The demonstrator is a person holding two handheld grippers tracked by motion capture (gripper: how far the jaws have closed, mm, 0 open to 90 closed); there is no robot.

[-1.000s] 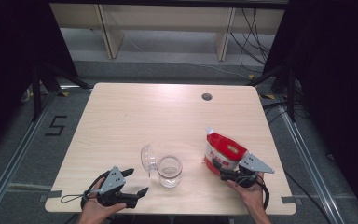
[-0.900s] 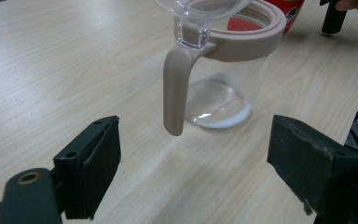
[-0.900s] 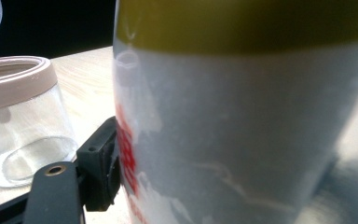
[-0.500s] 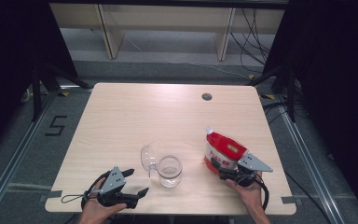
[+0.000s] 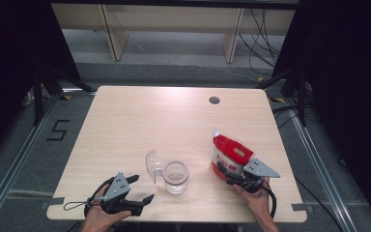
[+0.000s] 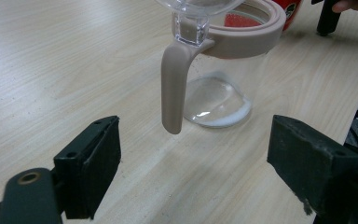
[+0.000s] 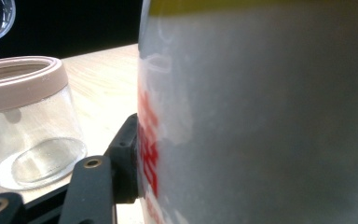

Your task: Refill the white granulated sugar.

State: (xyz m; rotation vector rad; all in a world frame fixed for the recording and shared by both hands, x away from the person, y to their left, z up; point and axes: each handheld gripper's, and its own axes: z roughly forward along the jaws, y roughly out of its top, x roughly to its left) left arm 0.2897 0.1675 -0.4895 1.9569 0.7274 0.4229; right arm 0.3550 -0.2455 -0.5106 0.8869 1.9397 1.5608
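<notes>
A red and white bag (image 5: pixel 231 153) stands upright near the table's right front. My right gripper (image 5: pixel 228 172) reaches it low from the near side. Its jaws have just been closing with the bag (image 7: pixel 261 116) between them, and the one black pad (image 7: pixel 128 154) in view presses on the bag's side. A clear glass jar (image 5: pixel 175 177) with a taupe rim stands open at front centre, its hinged clear lid (image 5: pixel 152 163) tipped back to the left. My left gripper (image 5: pixel 142 189) rests open at the front left. Its jaws face the jar (image 6: pixel 219 93) and its hanging taupe latch (image 6: pixel 173 84) with nothing between them.
The light wooden table (image 5: pixel 140 121) has a small round cable hole (image 5: pixel 214 100) at its back right. A person's hands come in over the front edge. Dark stands and cables (image 5: pixel 290 82) flank the table on the floor.
</notes>
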